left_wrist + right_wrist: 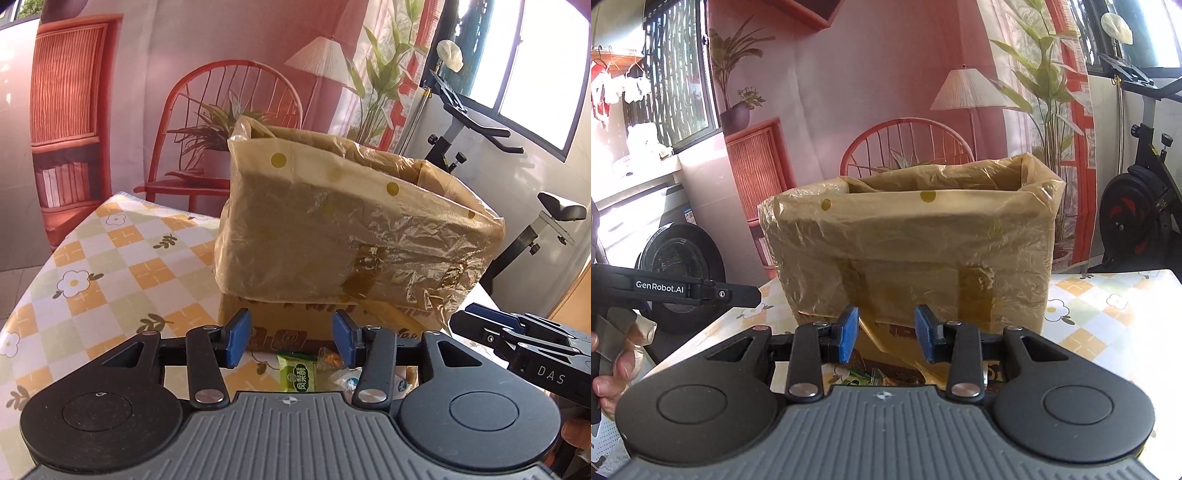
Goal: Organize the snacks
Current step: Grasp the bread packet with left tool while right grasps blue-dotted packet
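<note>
A table (pixel 92 258) under a checked cloth of orange, pale green and white squares with daisy prints fills the near ground. On it, toward the far middle, stands a tall cardboard box (pixel 347 229) lined with a thin, crinkled, yellowish plastic bag whose rim folds over the box's top edge; yellow dots show along that fold. The box's top is open. It sits on a flatter cardboard carton (pixel 280 321) with printed characters on its near side.

The snacks (pixel 301 374) lie on the cloth just in front of the carton, at the near edge of both views: a pale green wrapped packet with dark green characters is the largest, upright in the left wrist view; just right of it lies a small orange-brown wrapped sweet, and nearer right a white packet with blue marks, partly hidden by the gripper.

The left gripper (pixel 291 341) hovers above the snacks with its blue pads apart, nothing between them. The right gripper (pixel 886 334) also stands with jaws parted and empty, aimed at the box's base; green wrappers show beneath it.
</note>
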The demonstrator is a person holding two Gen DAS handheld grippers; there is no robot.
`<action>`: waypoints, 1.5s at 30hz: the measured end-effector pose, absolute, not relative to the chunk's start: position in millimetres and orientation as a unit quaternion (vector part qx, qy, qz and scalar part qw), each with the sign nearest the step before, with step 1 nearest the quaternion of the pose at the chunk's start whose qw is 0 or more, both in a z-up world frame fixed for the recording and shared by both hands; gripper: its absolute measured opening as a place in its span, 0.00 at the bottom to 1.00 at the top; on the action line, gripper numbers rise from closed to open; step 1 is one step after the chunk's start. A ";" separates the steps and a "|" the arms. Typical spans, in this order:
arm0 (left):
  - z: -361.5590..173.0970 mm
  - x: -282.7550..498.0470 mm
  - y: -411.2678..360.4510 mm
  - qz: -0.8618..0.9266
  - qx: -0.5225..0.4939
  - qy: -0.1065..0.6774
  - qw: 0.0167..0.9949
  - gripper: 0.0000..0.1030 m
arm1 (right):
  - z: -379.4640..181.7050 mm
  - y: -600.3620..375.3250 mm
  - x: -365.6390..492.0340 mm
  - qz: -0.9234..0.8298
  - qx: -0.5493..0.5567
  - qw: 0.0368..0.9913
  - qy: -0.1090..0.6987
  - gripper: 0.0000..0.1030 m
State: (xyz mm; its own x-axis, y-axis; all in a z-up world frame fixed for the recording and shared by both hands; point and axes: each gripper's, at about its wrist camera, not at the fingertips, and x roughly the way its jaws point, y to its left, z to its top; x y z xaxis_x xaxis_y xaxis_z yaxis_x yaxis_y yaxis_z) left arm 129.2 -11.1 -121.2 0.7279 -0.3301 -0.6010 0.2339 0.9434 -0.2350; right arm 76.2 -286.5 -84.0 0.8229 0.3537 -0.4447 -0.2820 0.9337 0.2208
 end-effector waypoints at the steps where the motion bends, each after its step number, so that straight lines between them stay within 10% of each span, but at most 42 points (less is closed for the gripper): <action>1: -132.1 127.7 -14.9 -0.149 -0.083 0.356 0.919 0.54 | -87.9 -286.1 74.9 0.162 0.069 0.952 0.252 0.37; 20: -195.4 126.8 -21.4 -0.139 -0.127 0.461 0.867 0.72 | -174.7 -244.3 64.8 0.156 -0.054 0.908 0.384 0.37; 39: -218.8 125.1 -53.6 -0.143 -0.020 0.463 0.875 0.82 | -174.0 -261.5 72.6 0.165 -0.052 0.926 0.336 0.35; 45: -229.0 126.1 -44.1 -0.104 -0.019 0.462 0.881 0.78 | -179.8 -253.0 97.2 0.188 -0.092 0.924 0.320 0.60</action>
State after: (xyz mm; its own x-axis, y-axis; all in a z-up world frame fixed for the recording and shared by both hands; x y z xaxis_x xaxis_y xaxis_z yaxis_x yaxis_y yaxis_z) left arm 126.1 -44.1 -229.0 0.5522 -0.2016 -0.8090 0.1659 0.9775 -0.1304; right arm 97.2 -253.0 -179.8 0.7248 0.2875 -0.6261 -0.4056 0.9126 -0.0506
